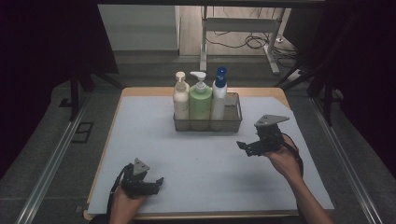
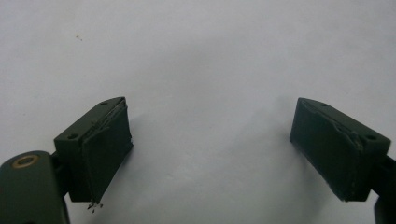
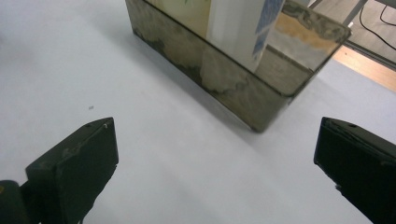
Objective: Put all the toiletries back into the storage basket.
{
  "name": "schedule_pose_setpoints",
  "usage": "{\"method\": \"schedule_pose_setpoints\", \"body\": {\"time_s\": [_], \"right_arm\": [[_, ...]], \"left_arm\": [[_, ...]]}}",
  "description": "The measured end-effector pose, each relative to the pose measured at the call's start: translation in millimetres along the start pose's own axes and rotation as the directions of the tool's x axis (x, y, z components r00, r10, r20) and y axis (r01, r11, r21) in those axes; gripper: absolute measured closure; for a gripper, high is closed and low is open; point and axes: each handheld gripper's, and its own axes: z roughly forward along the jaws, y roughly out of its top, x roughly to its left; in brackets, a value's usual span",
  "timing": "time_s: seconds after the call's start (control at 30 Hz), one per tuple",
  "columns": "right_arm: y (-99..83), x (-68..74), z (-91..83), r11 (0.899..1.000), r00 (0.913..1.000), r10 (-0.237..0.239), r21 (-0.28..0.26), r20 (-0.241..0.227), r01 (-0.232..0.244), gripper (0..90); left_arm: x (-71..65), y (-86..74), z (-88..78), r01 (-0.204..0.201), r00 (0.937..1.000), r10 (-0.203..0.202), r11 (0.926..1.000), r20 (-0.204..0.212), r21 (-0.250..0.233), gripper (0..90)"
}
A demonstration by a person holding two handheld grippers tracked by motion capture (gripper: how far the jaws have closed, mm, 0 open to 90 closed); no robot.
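Note:
A smoked clear tray (image 1: 232, 122) stands at the middle back of the white mat, and in it three bottles stand upright side by side: a cream pump bottle (image 1: 180, 98), a green pump bottle (image 1: 200, 99) and a white bottle with a blue cap (image 1: 218, 95). The tray's right end holds no bottle. My right gripper (image 1: 243, 146) hovers in front of the tray's right end, open and empty. In the right gripper view the tray (image 3: 243, 93) lies just ahead of the wide-spread jaws. My left gripper (image 1: 158, 183) rests near the mat's front left, open and empty, and its own view has bare mat between the jaws.
The white mat (image 1: 154, 154) covers a wooden table (image 1: 140, 91). Metal rails (image 1: 51, 161) run along both sides. Beyond the table stand a white frame (image 1: 240, 25) and loose cables on the floor.

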Motion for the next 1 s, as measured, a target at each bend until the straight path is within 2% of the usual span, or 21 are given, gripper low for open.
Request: {"method": "schedule_pose_setpoints", "body": {"time_s": [0.3,0.4,0.6,0.67,1.0], "right_arm": [[-28.8,1.7,-19.2,1.000,0.9998,0.021,0.014,0.004,-0.021,0.0],[-44.1,2.2,-24.4,0.999,0.9992,0.040,0.018,0.007,-0.040,0.0],[-63.3,2.9,-26.0,0.999,0.9993,0.037,0.036,0.011,-0.037,1.3],[-75.0,4.6,-25.1,0.998,0.9986,0.052,0.044,0.014,-0.052,1.3],[-108.4,14.0,-14.8,0.995,0.9971,0.076,0.069,0.010,-0.077,1.3]], "left_arm": [[0.3,0.0,0.0,-0.002,1.0000,0.002,1.0000,0.000,-0.001,12.2],[0.0,-0.1,0.0,0.002,1.0000,-0.002,1.0000,0.000,-0.002,12.3],[0.0,-0.1,0.0,0.002,1.0000,-0.002,1.0000,0.000,-0.002,12.3],[0.0,-0.1,0.0,0.001,1.0000,-0.001,1.0000,0.000,-0.001,12.3],[0.0,-0.1,0.0,-0.001,1.0000,0.001,1.0000,-0.001,-0.001,12.3]]}}
